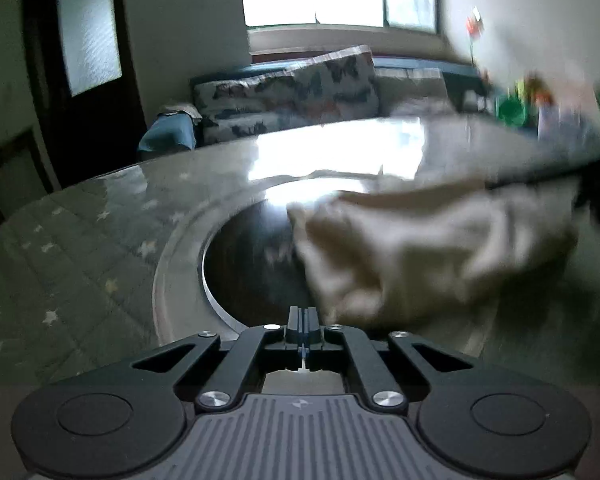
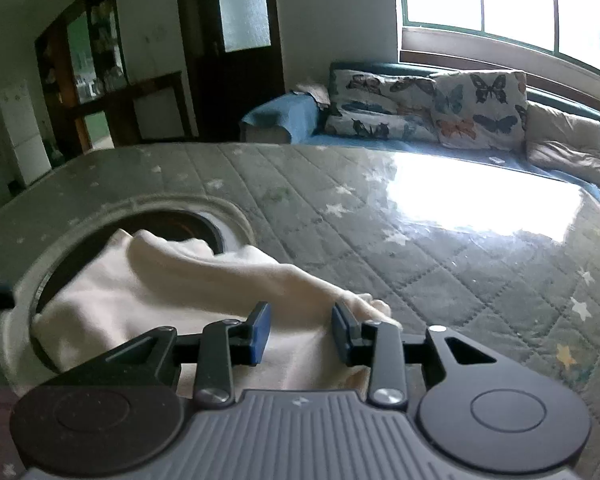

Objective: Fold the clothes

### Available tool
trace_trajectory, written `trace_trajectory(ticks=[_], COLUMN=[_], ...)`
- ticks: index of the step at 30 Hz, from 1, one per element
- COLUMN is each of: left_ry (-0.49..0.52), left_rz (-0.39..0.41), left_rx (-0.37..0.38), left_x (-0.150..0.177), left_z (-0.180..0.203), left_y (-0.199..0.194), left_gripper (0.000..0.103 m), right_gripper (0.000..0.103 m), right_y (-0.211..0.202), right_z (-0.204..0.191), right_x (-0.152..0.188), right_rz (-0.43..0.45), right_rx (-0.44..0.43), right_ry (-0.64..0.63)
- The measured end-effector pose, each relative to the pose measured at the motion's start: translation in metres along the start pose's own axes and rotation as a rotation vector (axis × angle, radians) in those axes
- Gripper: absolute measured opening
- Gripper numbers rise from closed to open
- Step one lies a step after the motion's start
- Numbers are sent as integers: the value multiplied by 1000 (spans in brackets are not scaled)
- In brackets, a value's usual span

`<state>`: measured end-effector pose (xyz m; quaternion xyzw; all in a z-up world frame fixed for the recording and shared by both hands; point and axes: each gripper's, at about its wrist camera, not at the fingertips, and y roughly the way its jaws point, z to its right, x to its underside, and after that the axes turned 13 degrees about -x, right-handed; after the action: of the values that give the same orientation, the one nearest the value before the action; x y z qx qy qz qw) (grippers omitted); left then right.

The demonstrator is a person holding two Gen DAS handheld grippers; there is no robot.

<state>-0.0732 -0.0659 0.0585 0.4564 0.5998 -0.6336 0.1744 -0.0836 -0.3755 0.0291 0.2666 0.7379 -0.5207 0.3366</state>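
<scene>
The cream garment point(image 2: 172, 288) lies under the parted right gripper point(image 2: 300, 332); the left gripper point(image 1: 303, 320) is closed just beside it.

The cream garment point(image 2: 188, 284) is a soft, plain off-white piece, rumpled rather than flat — it lies in loose folds over the dark round opening in the quilted counter point(image 2: 440, 264), covering part of that opening and spilling onto the pale ring around it. In the right wrist view one raised ridge of cloth runs across it toward a bunched, knotted-looking end resting on the quilting beside the ring. In the left wrist view the same garment point(image 1: 428, 256) is motion-blurred — a crumpled heap, its details too smeared to read.
</scene>
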Motion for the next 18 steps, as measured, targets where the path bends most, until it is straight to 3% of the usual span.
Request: trace_trajectory(ticks=[2, 7, 10, 13, 18], left_ry=[-32, -50, -71, -150, -246], left_rz=[-2, -78, -110, -130, -152], left_rx=[64, 110, 146, 224, 293], left_x=[-16, -39, -40, -36, -34], left_z=[-3, 6, 7, 2, -7], left_y=[11, 59, 78, 81, 86], left_gripper=[4, 5, 5, 5, 10], right_gripper=[34, 34, 35, 35, 36], right_y=[-2, -5, -7, -8, -12], right_z=[-6, -13, -13, -12, -12], right_x=[-1, -1, 1, 3, 5], right_rz=[5, 2, -1, -3, 5], right_rx=[-13, -36, -48, -62, -89], right_ry=[-9, -17, -15, -13, -7])
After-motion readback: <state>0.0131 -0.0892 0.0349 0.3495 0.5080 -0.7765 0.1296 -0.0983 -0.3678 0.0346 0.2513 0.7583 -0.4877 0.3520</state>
